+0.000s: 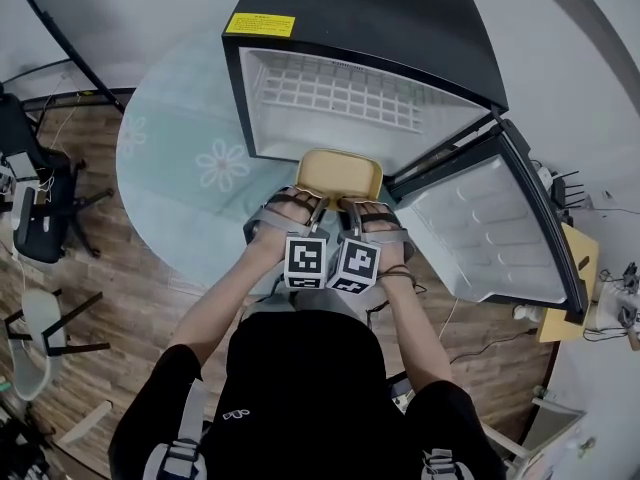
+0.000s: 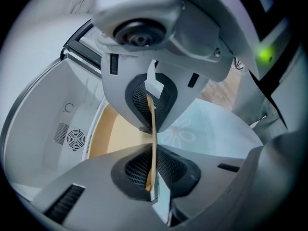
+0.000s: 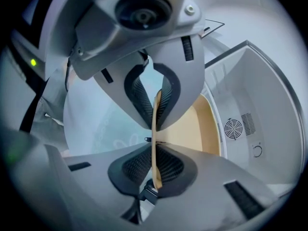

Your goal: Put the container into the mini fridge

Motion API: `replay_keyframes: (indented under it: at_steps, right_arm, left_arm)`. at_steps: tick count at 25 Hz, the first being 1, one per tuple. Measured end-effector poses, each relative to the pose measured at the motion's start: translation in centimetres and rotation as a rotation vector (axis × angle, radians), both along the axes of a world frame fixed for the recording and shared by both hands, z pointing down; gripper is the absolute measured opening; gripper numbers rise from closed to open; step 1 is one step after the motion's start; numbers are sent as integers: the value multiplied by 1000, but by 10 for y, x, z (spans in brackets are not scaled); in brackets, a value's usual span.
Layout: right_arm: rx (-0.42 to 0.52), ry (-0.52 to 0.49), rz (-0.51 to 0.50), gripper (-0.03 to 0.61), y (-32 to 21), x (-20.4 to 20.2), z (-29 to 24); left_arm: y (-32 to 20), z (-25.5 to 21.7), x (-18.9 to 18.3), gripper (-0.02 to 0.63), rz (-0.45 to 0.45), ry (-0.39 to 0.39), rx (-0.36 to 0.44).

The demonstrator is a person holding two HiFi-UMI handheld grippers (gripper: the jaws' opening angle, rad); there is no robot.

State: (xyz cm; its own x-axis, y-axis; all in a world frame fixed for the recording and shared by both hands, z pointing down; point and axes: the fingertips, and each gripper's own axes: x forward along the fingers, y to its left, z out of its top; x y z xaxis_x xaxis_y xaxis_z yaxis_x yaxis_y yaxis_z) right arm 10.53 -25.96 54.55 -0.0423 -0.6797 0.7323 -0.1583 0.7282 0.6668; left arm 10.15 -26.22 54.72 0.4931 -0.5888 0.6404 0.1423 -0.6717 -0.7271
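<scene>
Head view: shallow yellow plastic container (image 1: pixel 340 175) at mouth of open black mini fridge (image 1: pixel 400 28). Left hand-held gripper (image 1: pixel 314 206) and right hand-held gripper (image 1: pixel 350 208) each clamped narrow on its near rim. Container looks light, stiff, possibly slick; 2-point rim hold likely steadiest.

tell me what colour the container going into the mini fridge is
Pale yellowish tan, plain with no pattern. The container shows best in the head view.
</scene>
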Motion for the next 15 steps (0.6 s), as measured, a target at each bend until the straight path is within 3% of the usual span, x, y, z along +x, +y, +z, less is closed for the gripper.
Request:
replay_keyframes:
  at_steps: [15]
  right_arm:
    - [-40,-4,-35,15,-41,14,19]
  left_arm:
    - [-43,21,12,26,-44,-42,-50]
